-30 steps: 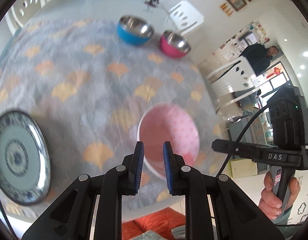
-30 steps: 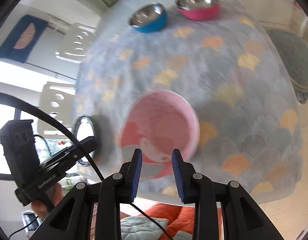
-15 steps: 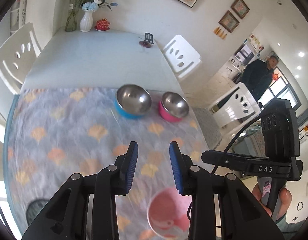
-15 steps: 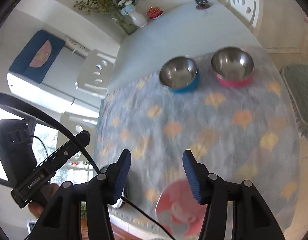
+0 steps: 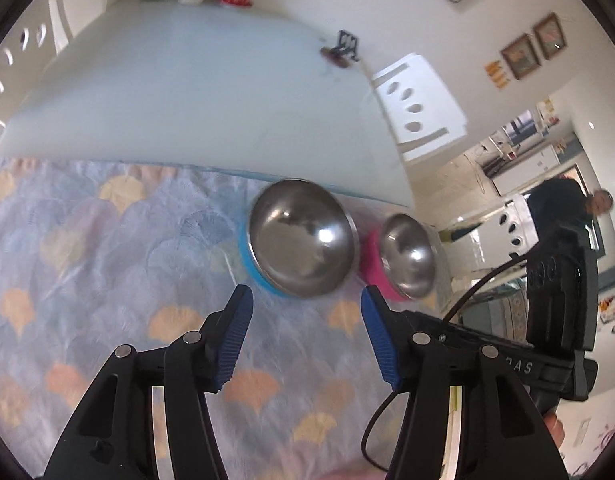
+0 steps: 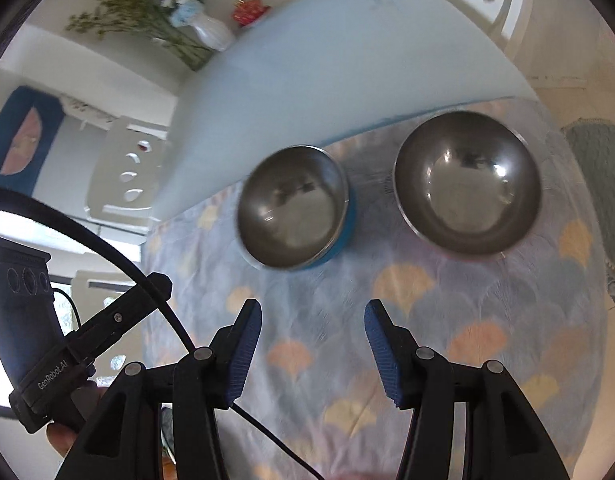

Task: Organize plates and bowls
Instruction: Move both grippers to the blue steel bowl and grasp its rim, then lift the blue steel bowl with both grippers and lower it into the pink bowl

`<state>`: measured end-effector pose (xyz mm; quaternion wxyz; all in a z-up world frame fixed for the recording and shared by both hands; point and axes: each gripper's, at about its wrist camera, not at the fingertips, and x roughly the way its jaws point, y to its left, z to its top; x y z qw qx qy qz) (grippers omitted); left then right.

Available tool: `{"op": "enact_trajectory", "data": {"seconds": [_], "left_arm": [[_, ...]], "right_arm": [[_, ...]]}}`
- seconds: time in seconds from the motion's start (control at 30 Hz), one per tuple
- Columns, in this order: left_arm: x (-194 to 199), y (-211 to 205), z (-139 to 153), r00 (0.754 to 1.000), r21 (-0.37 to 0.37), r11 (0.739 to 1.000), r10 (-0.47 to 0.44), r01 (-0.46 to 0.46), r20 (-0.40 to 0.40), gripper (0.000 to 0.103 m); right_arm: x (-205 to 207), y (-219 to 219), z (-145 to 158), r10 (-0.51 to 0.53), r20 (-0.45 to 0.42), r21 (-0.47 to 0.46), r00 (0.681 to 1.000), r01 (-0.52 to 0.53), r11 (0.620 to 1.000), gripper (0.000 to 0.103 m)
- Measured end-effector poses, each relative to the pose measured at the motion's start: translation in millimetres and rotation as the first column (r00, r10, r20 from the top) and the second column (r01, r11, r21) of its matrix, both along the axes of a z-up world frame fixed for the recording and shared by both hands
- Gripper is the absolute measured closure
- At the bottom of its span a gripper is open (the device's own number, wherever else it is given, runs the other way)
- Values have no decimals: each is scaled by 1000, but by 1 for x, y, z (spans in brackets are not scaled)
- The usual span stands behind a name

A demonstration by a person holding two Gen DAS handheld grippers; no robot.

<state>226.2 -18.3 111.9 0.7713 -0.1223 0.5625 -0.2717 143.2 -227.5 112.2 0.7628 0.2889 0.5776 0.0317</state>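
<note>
A steel bowl with a blue outside (image 5: pixel 301 238) (image 6: pixel 293 206) stands on the patterned cloth next to a steel bowl with a pink outside (image 5: pixel 405 260) (image 6: pixel 467 182). My left gripper (image 5: pixel 305 300) is open and empty, hovering just short of the blue bowl. My right gripper (image 6: pixel 313 312) is open and empty, above the cloth in front of both bowls. The other hand-held gripper shows at the right of the left wrist view (image 5: pixel 559 320) and at the left of the right wrist view (image 6: pixel 23 320). The pink plastic bowl and the blue-patterned plate are out of view.
The blue-grey cloth with orange fan shapes (image 5: pixel 107 260) covers the near half of a pale table (image 5: pixel 187 92). A vase of flowers (image 6: pixel 211 32), a red dish (image 6: pixel 249 10) and a small black stand (image 5: pixel 345 46) sit at the far end. White chairs (image 5: pixel 419 100) flank the table. A person (image 5: pixel 567 204) stands far right.
Both grippers have opened wide and moved forward over the cloth toward the two steel bowls. The pink plastic bowl and the patterned plate have dropped out of view below.
</note>
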Motion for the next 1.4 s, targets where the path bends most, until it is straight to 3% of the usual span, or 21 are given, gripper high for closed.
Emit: {"op": "enact_trajectory", "data": {"seconds": [0.07,0.13,0.27,0.43,0.77,1.03,1.2,1.4], "left_arm": [[14,-5,-19,999,10,1000,18,-18,-33,52],[24,-9,-36,998,21,999,26,-24,-62,61],[37,-14,-59,994,37,999,40,-36,-103,70],[45,-18,-71,995,57,998,26,-20,-100,72],[52,-23,-83,996,97,995,13,-5,-85,86],[37,-22,-66,999,101,995,0,5,-45,86],[17,-11,-43,999,36,999,28,-26,-32,86],[-16,-5,-5,998,-30,998,57,-57,29,86]], "right_arm": [[12,-3,-16,-6,-19,7,1000,6,1000,51],[23,-7,-32,-16,-38,25,999,17,1000,51],[36,-11,-49,-26,-55,37,998,28,999,51],[48,-11,-64,-11,-55,55,998,14,998,51],[60,4,-79,49,-59,-6,997,-50,999,71],[52,14,-53,132,-42,-108,990,-136,985,72],[39,17,-25,182,-30,-117,983,-184,976,72],[13,29,13,240,-24,-214,970,-240,947,72]]}}
